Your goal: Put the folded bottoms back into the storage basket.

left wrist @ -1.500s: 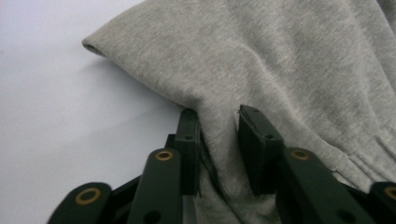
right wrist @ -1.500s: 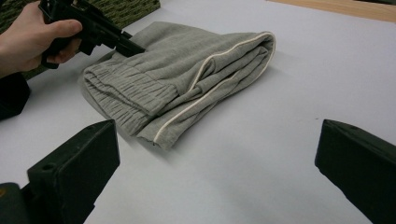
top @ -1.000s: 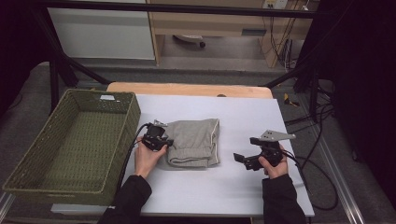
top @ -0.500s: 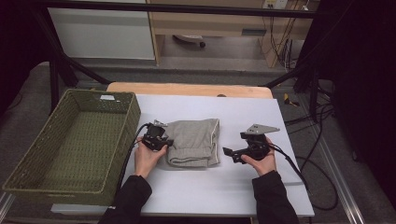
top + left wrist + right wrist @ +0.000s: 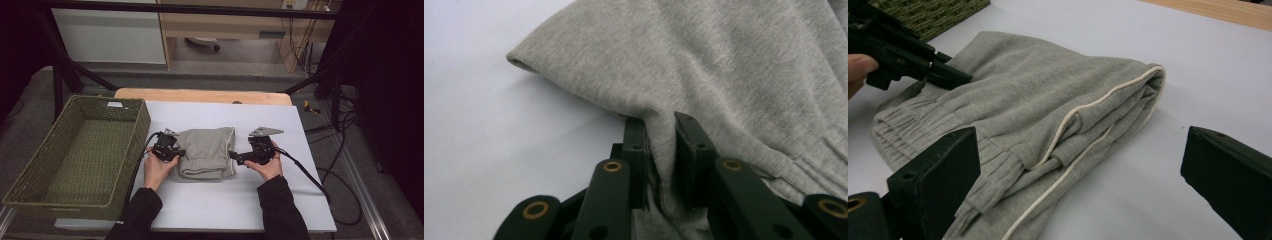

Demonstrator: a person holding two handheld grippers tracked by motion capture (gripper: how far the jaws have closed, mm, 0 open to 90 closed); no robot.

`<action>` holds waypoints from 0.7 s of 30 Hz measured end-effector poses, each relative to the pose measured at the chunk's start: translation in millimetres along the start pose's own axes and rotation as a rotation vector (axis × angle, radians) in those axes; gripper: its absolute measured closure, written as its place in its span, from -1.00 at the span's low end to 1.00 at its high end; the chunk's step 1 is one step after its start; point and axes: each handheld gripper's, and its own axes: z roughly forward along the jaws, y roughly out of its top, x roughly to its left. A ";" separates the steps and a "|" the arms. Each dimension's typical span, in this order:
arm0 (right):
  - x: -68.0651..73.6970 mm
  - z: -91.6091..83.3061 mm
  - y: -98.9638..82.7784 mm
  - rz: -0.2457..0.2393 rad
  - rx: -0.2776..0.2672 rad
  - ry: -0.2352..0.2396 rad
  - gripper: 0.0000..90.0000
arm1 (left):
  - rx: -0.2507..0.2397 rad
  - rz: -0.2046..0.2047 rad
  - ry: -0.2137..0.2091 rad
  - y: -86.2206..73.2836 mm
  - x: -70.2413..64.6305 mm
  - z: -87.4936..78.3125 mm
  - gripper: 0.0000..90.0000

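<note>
White and bare around the work, the surface (image 5: 210, 210) carries a folded grey garment (image 5: 207, 152) near its middle, with a green woven basket (image 5: 75, 155) standing at its left edge and a strip of wood showing along the far side. At the garment's left edge, the left tool (image 5: 172, 152) is clamped on a fold of the grey cloth; its own view shows the fabric (image 5: 724, 65) pinched between the two black jaws, bunched where they bite. At the garment's right edge sits the right tool (image 5: 235, 159), its jaws standing wide apart and gripping nothing. In its own view the garment (image 5: 1048, 110) lies ahead between the spread jaws, a cream piping line running along the folded edge, with the ribbed waistband at the near left corner.
</note>
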 end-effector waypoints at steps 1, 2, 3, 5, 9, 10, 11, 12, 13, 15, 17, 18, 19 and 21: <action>-0.3 2.5 0.7 0.004 0.002 -0.001 -0.93 | -0.001 -0.001 0.000 -0.1 -0.1 0.0 0.70; -0.7 5.0 1.4 0.004 0.004 -0.004 -0.92 | 0.003 0.004 -0.001 0.0 0.1 -0.2 0.70; -0.6 7.4 2.1 0.010 0.010 -0.008 -0.92 | 0.002 0.005 0.000 0.0 0.1 -0.1 0.70; -0.9 12.7 3.2 0.014 0.019 -0.018 -0.92 | 0.002 0.005 0.000 0.0 0.1 -0.1 0.70; -0.3 23.7 5.0 0.025 0.039 -0.030 -0.91 | 0.003 0.009 0.000 -0.1 0.0 -0.2 0.70; 0.0 26.8 5.4 0.025 0.046 -0.035 -0.91 | 0.004 0.009 0.000 0.0 0.0 -0.2 0.70; 0.3 29.9 5.6 0.027 0.050 -0.038 -0.90 | 0.004 0.010 -0.001 0.0 0.1 -0.2 0.70; 0.5 33.6 5.7 0.033 0.056 -0.039 -0.90 | 0.003 0.010 -0.001 -0.1 0.1 -0.2 0.70; 0.9 35.8 5.8 0.039 0.062 -0.043 -0.89 | 0.003 0.010 -0.001 -0.1 0.2 -0.2 0.70; 1.3 41.4 5.9 0.042 0.078 -0.048 -0.88 | 0.002 0.011 -0.001 -0.1 0.1 -0.1 0.70; 1.7 46.8 5.4 0.044 0.089 -0.057 -0.87 | 0.002 0.011 -0.001 -0.1 0.1 -0.1 0.70; 1.7 49.2 5.0 0.049 0.097 -0.058 -0.86 | 0.002 0.011 -0.001 -0.1 0.1 -0.1 0.70; 1.6 50.8 4.6 0.052 0.097 -0.062 -0.86 | 0.002 0.011 -0.002 -0.1 0.2 -0.1 0.70; 0.9 53.8 3.5 0.056 0.105 -0.069 -0.85 | 0.001 0.011 -0.002 -0.1 0.2 -0.1 0.70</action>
